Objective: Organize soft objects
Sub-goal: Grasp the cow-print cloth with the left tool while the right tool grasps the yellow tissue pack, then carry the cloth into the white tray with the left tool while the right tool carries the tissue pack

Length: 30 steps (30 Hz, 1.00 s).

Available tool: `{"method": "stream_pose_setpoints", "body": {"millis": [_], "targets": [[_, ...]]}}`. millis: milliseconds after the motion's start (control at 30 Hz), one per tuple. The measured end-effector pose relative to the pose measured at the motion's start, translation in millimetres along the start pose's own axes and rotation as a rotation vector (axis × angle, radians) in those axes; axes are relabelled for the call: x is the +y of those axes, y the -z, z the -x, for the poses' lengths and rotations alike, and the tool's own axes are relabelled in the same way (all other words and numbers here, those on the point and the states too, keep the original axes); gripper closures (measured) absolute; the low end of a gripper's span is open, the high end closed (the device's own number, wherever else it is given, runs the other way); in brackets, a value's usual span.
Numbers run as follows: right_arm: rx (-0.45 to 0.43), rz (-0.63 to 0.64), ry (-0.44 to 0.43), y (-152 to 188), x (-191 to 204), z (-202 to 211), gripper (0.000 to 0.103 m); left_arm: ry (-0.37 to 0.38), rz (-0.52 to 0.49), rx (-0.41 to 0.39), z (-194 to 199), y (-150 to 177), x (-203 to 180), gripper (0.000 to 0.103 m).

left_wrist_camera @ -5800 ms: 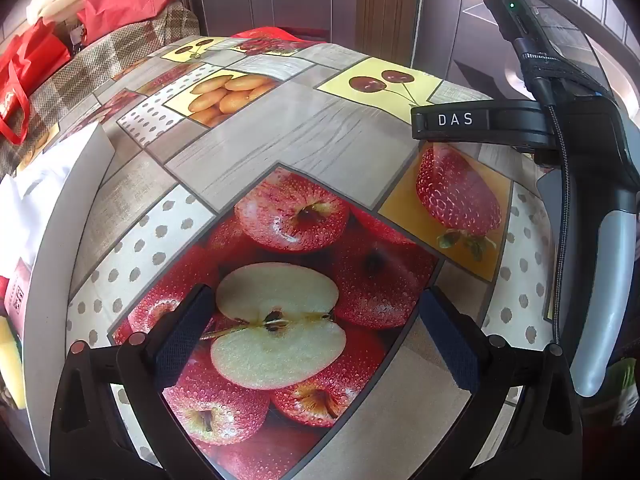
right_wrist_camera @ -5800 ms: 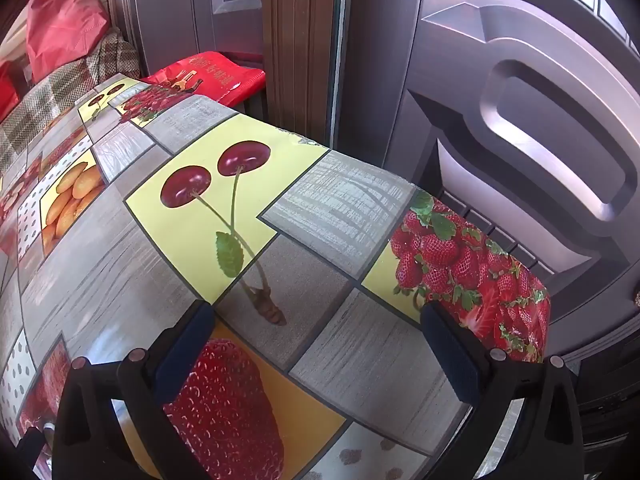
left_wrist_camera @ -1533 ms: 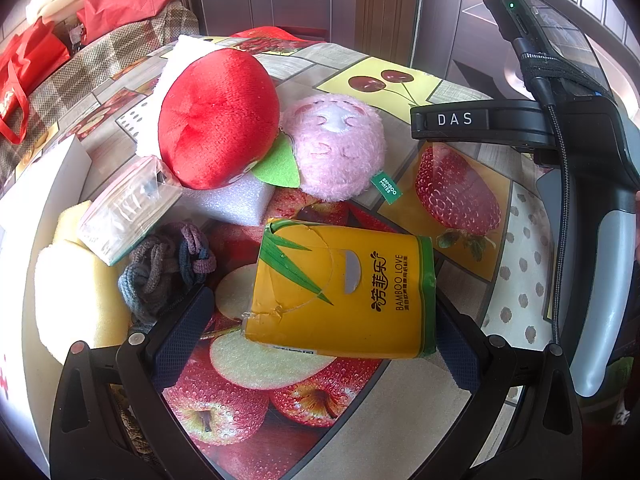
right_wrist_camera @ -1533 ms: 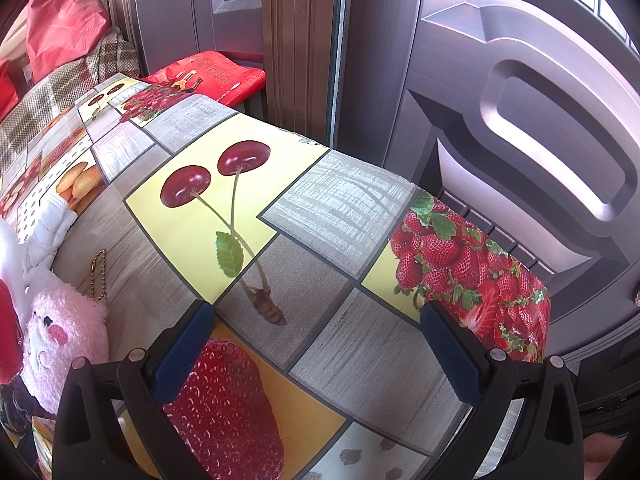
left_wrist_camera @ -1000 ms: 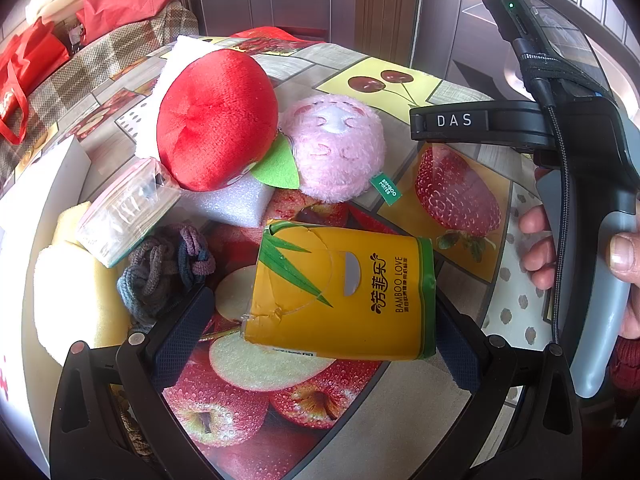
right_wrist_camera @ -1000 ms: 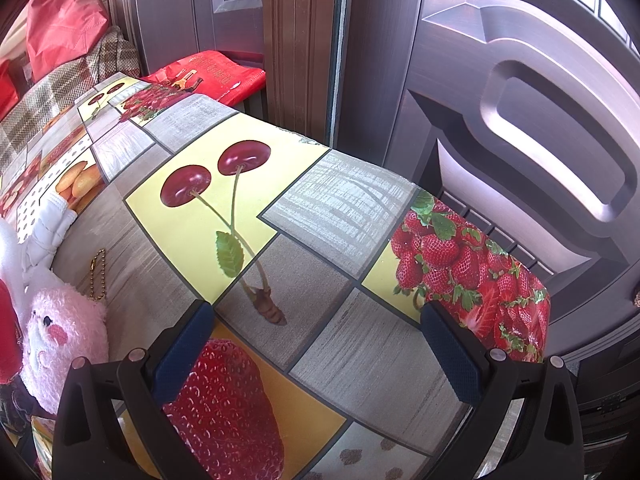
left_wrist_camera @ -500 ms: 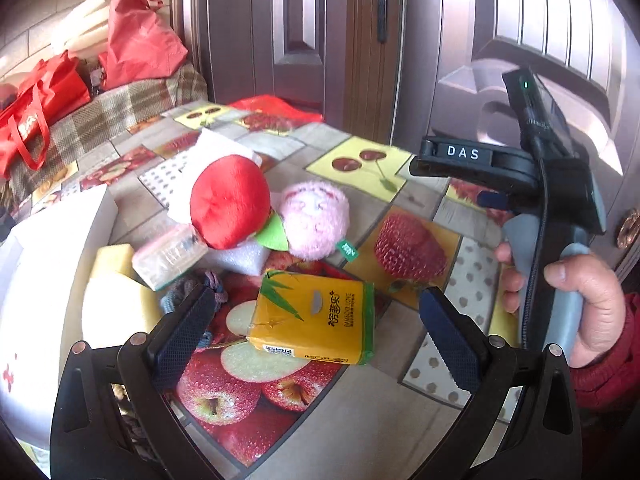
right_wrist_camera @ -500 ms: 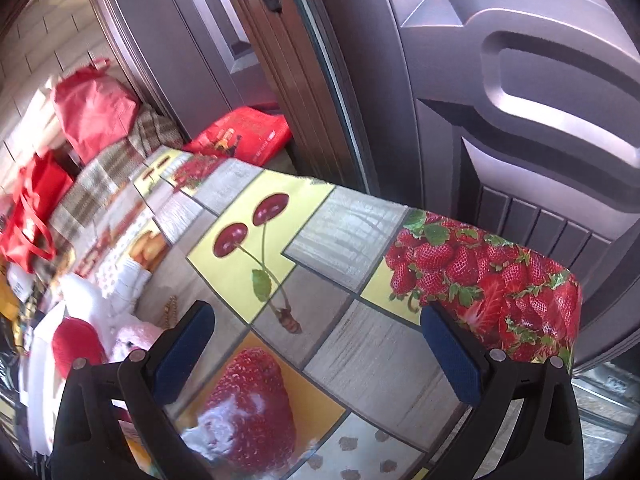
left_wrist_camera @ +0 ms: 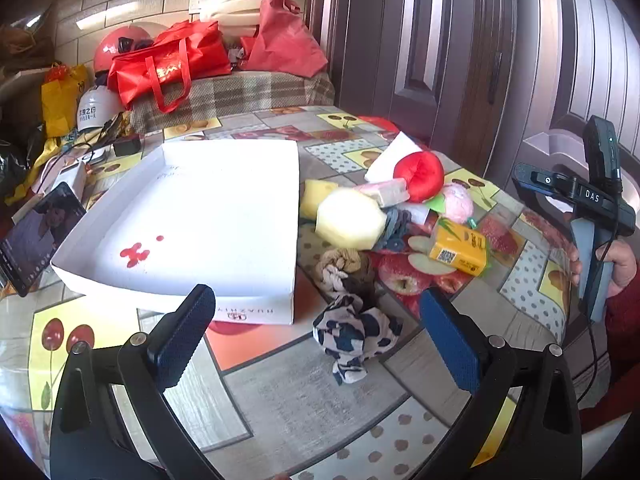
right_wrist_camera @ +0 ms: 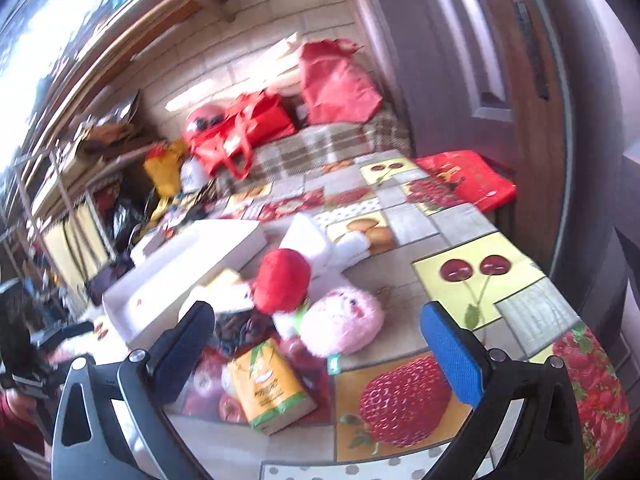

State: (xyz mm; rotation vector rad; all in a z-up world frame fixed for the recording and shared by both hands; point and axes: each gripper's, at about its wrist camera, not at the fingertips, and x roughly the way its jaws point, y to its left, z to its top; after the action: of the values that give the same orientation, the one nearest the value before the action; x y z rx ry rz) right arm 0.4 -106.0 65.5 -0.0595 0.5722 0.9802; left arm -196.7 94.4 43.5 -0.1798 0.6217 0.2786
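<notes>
A: From the left wrist, what is on the table?

B: The left gripper [left_wrist_camera: 316, 340] hangs above the fruit-print tablecloth [left_wrist_camera: 304, 408], its jaws spread wide with nothing between them. A white shallow box [left_wrist_camera: 192, 216] lies ahead to the left, with nothing in it. The soft things are heaped just beside its right wall: a black-and-white patterned cloth [left_wrist_camera: 352, 338] nearest, a brown rolled sock [left_wrist_camera: 342, 260], a pale yellow sponge [left_wrist_camera: 350, 222], a red plush [left_wrist_camera: 418, 176], a pink plush [left_wrist_camera: 456, 202] and an orange tissue pack [left_wrist_camera: 460, 250]. At the right edge a hand [left_wrist_camera: 616, 268] holds the other tool's handle.

A: And the right wrist?

B: It is blurred. The right gripper [right_wrist_camera: 316, 350] is also agape and empty, above the same heap, with the tissue pack [right_wrist_camera: 270, 388] and pink plush [right_wrist_camera: 344, 326] closest and the red plush [right_wrist_camera: 282, 284] behind them.

A: What might go wrong?

B: The heap is tangled, I judge. Closing on the patterned cloth may pinch only a loose fold, so it slips free or drags the sock along. The plushes lean on each other, so lifting one could roll the other toward the table edge. A phone [left_wrist_camera: 38, 236] rests against the box's left side and could be knocked over if the box is shoved.
</notes>
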Motion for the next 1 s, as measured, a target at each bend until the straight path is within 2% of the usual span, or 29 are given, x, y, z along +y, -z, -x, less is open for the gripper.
{"method": "stream_pose_setpoints", "body": {"millis": [67, 133, 233, 433, 533, 600, 667, 700, 733, 767, 833, 1000], "targets": [[0.124, 0.147, 0.001, 9.7, 25.8, -21.0, 0.0, 0.026, 0.007, 0.093, -11.5, 9.6, -2.3, 0.0], [0.207, 0.24, 0.006, 22.0, 43.2, -31.4, 0.0, 0.048, 0.004, 0.165, -21.6, 14.3, -10.3, 0.0], [0.265, 0.309, 0.001, 30.6, 55.5, -41.7, 0.001, 0.079, -0.015, 0.208, -31.2, 14.7, -22.4, 0.0], [0.376, 0.361, 0.015, 35.7, 58.0, -67.6, 0.001, 0.053, -0.043, 0.289, -60.3, 8.2, -34.2, 0.001], [0.426, 0.42, 0.014, 45.5, 65.3, -77.2, 0.001, 0.029, -0.068, 0.327, -72.2, 9.4, -36.2, 0.004], [0.435, 0.433, -0.004, 50.6, 66.9, -80.3, 0.003, 0.016, -0.097, 0.322, -71.5, 9.3, -38.8, 0.01], [0.446, 0.398, -0.042, 50.0, 63.0, -80.6, 0.009, 0.003, -0.112, 0.311, -68.9, 8.6, -37.8, 0.031], [0.441, 0.392, -0.043, 48.2, 63.1, -81.0, 0.013, -0.005, -0.117, 0.307, -67.6, 9.0, -36.5, 0.037], [0.435, 0.39, -0.047, 47.2, 62.3, -79.4, 0.021, -0.007, -0.122, 0.3, -66.0, 8.9, -35.6, 0.049], [0.428, 0.392, -0.055, 45.6, 62.8, -78.2, 0.036, 0.0, -0.12, 0.294, -63.9, 9.2, -33.9, 0.057], [0.426, 0.379, -0.088, 43.4, 62.5, -75.1, 0.054, 0.021, -0.105, 0.278, -58.6, 10.5, -31.5, 0.065], [0.392, 0.38, -0.098, 44.1, 64.3, -67.0, 0.055, 0.006, -0.13, 0.181, -39.1, 7.3, -35.7, 0.069]]}}
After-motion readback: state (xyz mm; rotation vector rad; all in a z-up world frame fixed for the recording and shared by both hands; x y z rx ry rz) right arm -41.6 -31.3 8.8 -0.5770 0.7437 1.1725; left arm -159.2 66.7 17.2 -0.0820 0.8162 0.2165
